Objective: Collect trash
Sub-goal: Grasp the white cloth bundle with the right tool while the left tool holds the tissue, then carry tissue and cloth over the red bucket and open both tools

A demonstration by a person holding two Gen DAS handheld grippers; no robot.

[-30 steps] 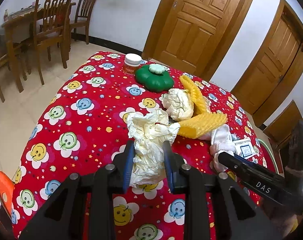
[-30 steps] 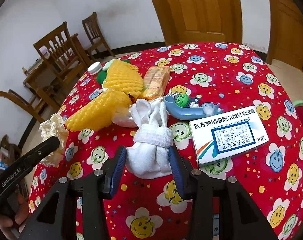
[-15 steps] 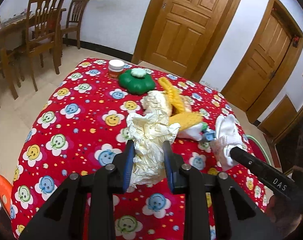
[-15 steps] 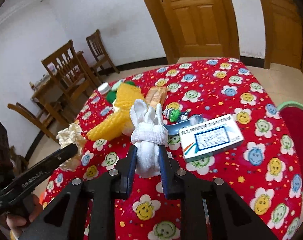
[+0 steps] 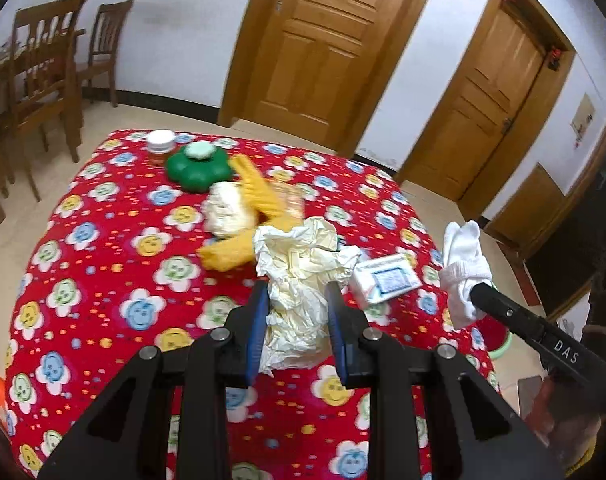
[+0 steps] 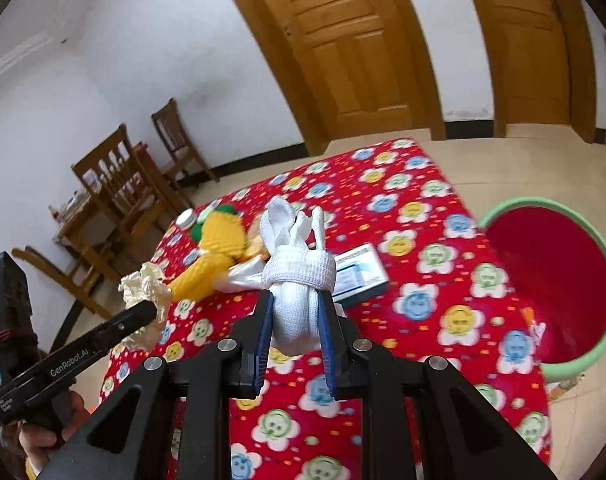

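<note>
Left gripper (image 5: 297,328) clamps paper wad (image 5: 303,276), right gripper (image 6: 295,334) clamps sock bundle (image 6: 299,276), both lifted above table (image 6: 415,184). Swing right over bin (image 6: 543,276), centre both loads before releasing.

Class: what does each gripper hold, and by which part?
Left gripper pinches crumpled paper by its lower end. Right gripper grips a white cloth bundle by its bottom, below the band.

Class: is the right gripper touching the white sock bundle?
Touching. The right wrist view shows the right gripper with both blue fingers pressed against the white sock bundle, holding it above the table.
</note>
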